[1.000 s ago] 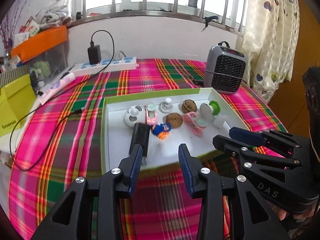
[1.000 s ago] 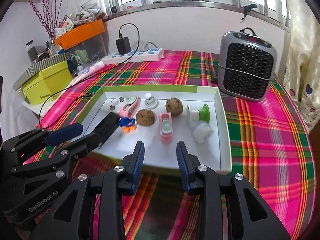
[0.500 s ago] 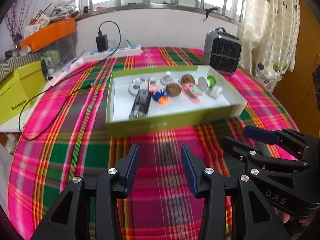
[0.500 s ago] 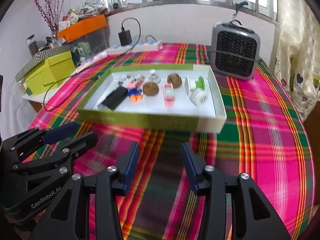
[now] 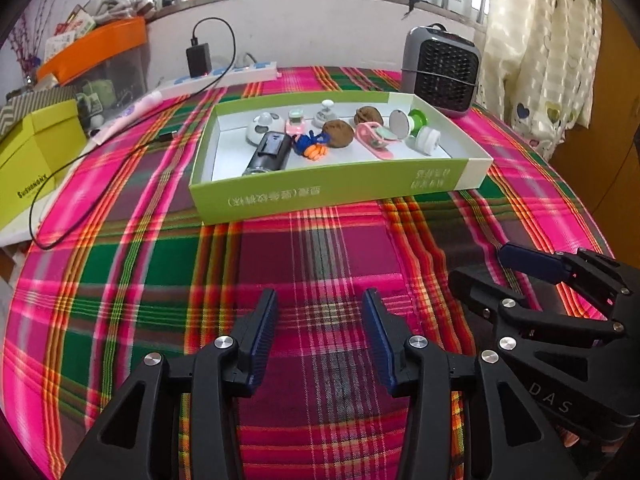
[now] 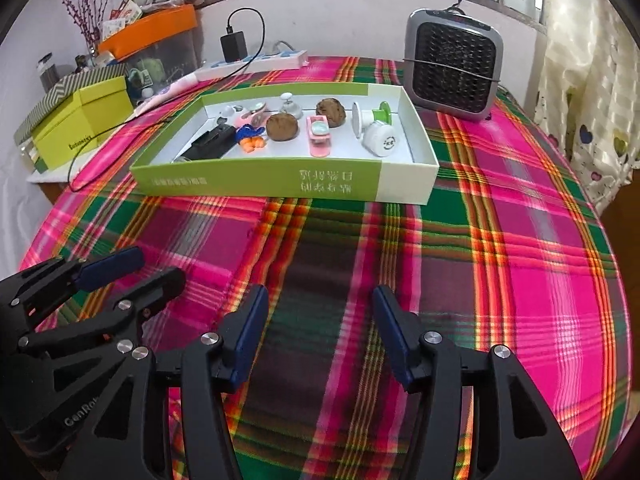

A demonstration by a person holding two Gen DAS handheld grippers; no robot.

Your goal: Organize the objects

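A green and white box lid stands mid-table and holds several small things: a black device, two walnuts, a blue and orange toy, pink clips, a white cup. My left gripper is open and empty, low over the cloth well in front of the lid. My right gripper is open and empty, beside it on the right.
A plaid cloth covers the table. A grey heater stands behind the lid at right. A power strip with black charger and cable, a yellow-green box and an orange-lidded bin are at the left.
Both grippers have pulled back from over the lid toward the table's near side. The lid and its contents now look farther away. The right jaws have opened a little wider.
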